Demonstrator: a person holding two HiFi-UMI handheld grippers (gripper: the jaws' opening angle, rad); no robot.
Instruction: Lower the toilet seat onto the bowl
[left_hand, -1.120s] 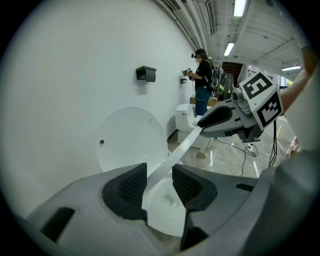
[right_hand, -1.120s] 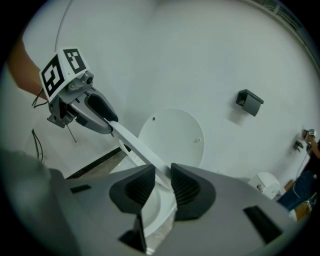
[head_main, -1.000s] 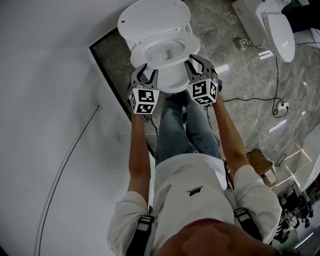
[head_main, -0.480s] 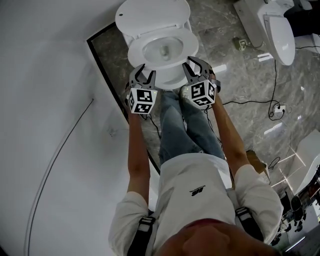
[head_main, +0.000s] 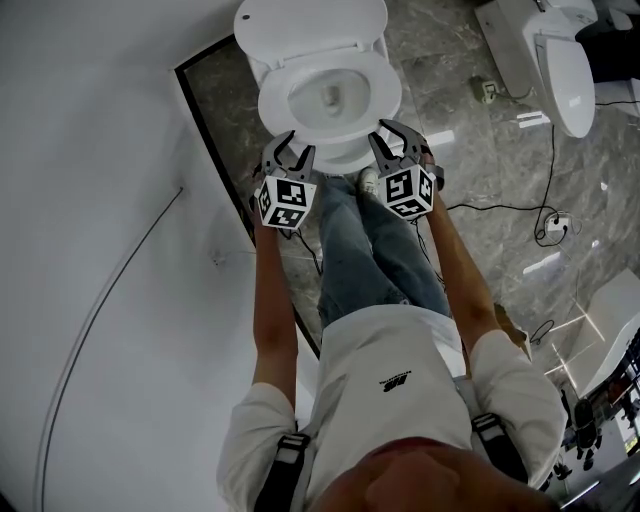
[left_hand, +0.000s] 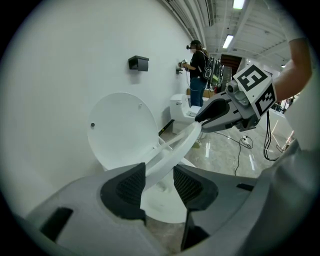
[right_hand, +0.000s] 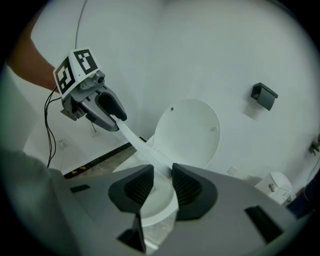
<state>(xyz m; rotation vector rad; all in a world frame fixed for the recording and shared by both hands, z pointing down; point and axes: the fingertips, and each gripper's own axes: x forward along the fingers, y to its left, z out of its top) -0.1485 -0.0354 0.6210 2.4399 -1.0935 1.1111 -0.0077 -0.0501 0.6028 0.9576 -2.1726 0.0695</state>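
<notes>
While the head view shows the toilet seat (head_main: 383, 85) as a white ring over the bowl (head_main: 345, 160), the two gripper views show it held off the bowl at a slant. Both tongs have hold of its front rim. The left tongs (head_main: 288, 150) are closed on the rim's left part, and the rim runs between the ribbed pads (left_hand: 131, 186) in the left gripper view. The right tongs (head_main: 397, 140) are closed on the right part, the thin white edge passing between their jaws (right_hand: 162, 182).

Each gripper view also catches the other tongs across the seat. The right tongs (left_hand: 205, 116) clamp the far end of the rim (left_hand: 172, 150), and the left tongs (right_hand: 117, 120) do the same on the pale strip (right_hand: 137, 142).

From above, the gap between seat and bowl cannot be read. The seat's underside and its hinge are hidden by the rim and the tongs' bodies. The lid (head_main: 310, 22) is cut off at the top edge of the head view.

The seat's long axis runs away from the person toward the upright lid (left_hand: 122, 130) against the wall. Its front end is nearest the person's knees and sits higher than the hinge end.

A second toilet (head_main: 560, 60) stands well apart on the marble floor, near a black cable (head_main: 510, 205).
</notes>
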